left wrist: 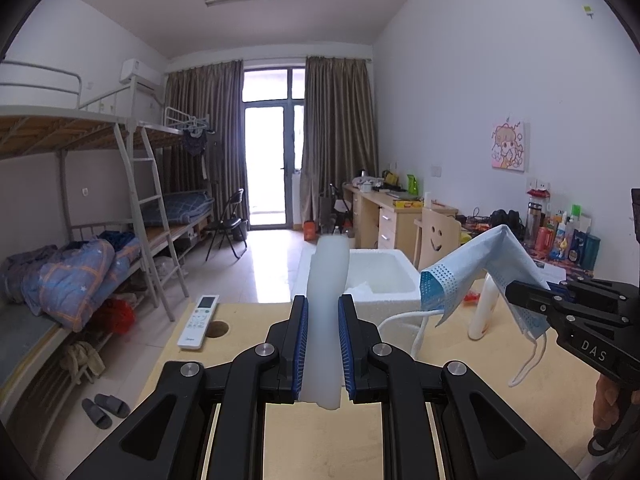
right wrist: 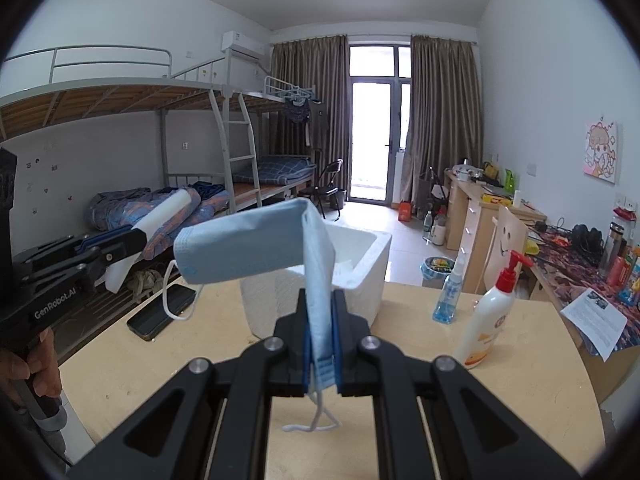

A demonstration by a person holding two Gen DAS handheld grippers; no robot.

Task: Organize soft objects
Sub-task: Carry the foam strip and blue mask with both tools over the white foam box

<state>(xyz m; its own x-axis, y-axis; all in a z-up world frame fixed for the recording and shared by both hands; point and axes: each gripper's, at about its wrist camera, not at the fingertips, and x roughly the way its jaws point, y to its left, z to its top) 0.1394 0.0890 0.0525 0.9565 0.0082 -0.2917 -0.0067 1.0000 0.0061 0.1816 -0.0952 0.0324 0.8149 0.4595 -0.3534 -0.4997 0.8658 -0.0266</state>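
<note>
My left gripper (left wrist: 323, 344) is shut on a white foam strip (left wrist: 326, 280) that stands upright between its blue pads, above the wooden table (left wrist: 320, 432). In the right wrist view the same strip (right wrist: 166, 210) sticks out of the left gripper (right wrist: 134, 240) at the left. My right gripper (right wrist: 321, 340) is shut on a light blue face mask (right wrist: 248, 248), which folds over and droops to the left with its ear loops hanging. From the left wrist view the mask (left wrist: 480, 264) hangs from the right gripper (left wrist: 520, 296). A white foam box (right wrist: 360, 264) stands behind both.
On the table sit a remote control (left wrist: 199, 322), a black phone (right wrist: 162, 312), a paper towel roll (right wrist: 264, 300), a blue spray bottle (right wrist: 450, 292) and a white pump bottle (right wrist: 490, 312). A hand (right wrist: 38, 364) holds the left gripper's handle. Bunk beds line the left wall, desks the right.
</note>
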